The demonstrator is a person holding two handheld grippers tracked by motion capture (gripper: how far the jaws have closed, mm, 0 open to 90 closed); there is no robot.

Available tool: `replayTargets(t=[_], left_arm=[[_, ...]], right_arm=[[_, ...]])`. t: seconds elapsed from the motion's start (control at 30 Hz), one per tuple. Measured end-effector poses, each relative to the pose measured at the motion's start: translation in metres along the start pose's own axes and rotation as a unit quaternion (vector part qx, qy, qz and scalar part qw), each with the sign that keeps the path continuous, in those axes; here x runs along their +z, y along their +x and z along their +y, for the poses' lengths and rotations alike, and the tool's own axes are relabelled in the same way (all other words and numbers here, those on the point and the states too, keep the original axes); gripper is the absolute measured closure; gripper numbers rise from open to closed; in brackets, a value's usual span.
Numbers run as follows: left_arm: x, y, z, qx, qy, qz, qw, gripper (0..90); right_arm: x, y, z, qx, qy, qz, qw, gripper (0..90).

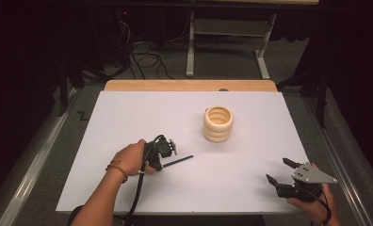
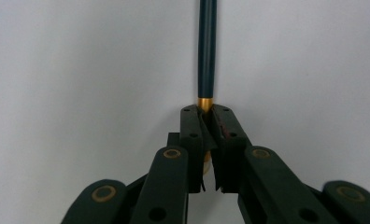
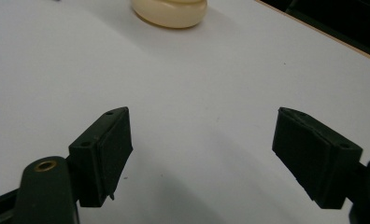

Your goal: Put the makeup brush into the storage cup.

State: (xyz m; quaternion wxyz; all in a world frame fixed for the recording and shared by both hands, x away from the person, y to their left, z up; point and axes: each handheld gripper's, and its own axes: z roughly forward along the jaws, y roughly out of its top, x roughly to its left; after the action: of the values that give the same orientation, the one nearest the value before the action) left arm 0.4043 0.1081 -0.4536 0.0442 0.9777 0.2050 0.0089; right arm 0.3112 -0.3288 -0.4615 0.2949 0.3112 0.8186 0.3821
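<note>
Here, at the left, the left hand-held gripper point(image 1: 162, 151) sits low over the white worktop point(image 1: 128, 122), its jaws clenched on the gold-banded end of a dark pen point(image 2: 206, 51), which lies along the worktop and points away toward the right. Past it, toward the far middle, a cream ringed holder point(image 1: 218, 124) stands upright, well apart from both tools. At the near right edge, the right hand-held gripper point(image 1: 281, 172) rests released, jaws spread wide over bare surface.
</note>
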Motion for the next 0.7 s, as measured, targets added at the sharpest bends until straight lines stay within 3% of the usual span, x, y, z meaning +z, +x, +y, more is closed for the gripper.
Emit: replayTargets(t=[0.17,0.4,0.57,0.7], left_arm=[[0.0,-0.001,-0.001,0.0,-0.004,0.003,1.0,84.2],[-0.001,0.0,-0.009,0.01,-0.029,0.003,0.9995,84.3],[-0.005,-0.003,-0.01,0.016,-0.05,0.031,0.9981,84.3],[-0.01,-0.008,-0.008,0.028,-0.053,0.036,0.9975,84.3]], right_arm=[[0.001,0.0,-0.001,-0.003,0.001,0.001,1.0,20.6],[0.0,0.0,0.0,0.001,0.004,0.005,1.0,20.7],[0.001,-0.001,-0.001,0.001,0.004,0.002,1.0,20.7],[0.002,0.001,0.002,0.001,0.007,0.005,1.0,20.8]])
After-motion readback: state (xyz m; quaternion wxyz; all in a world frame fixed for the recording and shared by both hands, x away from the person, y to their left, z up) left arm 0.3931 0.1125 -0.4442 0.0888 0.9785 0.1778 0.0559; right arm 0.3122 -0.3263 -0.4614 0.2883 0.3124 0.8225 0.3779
